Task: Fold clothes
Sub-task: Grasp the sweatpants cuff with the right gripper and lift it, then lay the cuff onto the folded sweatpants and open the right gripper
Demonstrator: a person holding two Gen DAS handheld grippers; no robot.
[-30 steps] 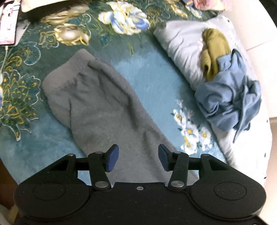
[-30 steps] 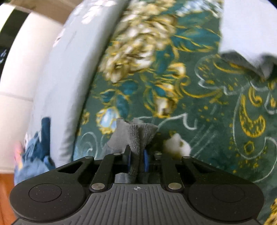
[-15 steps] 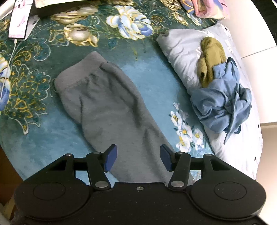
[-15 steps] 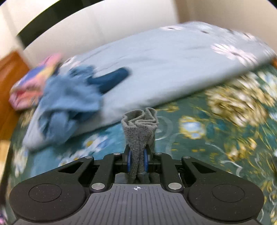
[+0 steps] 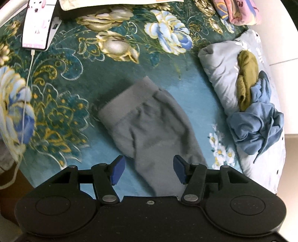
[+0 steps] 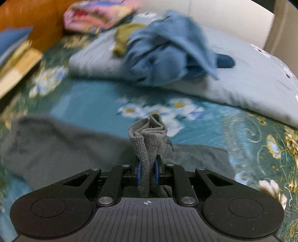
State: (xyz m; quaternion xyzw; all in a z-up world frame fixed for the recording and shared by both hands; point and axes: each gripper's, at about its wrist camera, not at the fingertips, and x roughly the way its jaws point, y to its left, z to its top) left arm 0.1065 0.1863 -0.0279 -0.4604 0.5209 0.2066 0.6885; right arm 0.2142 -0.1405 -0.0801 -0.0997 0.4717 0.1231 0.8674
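Grey trousers point(image 5: 149, 130) lie stretched out on the teal flowered blanket point(image 5: 74, 89), the waistband end toward the far left in the left wrist view. My left gripper point(image 5: 147, 171) hovers over the near part of the trousers, its jaws opening, nothing between the blue pads. In the right wrist view my right gripper point(image 6: 148, 175) is shut on a bunched cuff of the grey trousers point(image 6: 147, 137), which sticks up between the pads; the remaining trousers cloth point(image 6: 55, 145) lies below, spreading to the left.
A pale grey pillow point(image 5: 221, 70) at the right carries a crumpled blue garment point(image 5: 257, 126) and an olive garment point(image 5: 247, 78). A phone point(image 5: 37, 24) with a white cable lies at the top left. A folded pink cloth point(image 5: 240, 11) sits at the top right.
The left gripper has drawn back along the trousers and widened a little. The right gripper has swung round with the grey cuff held, from facing the patterned blanket to facing the pillow and the trousers.
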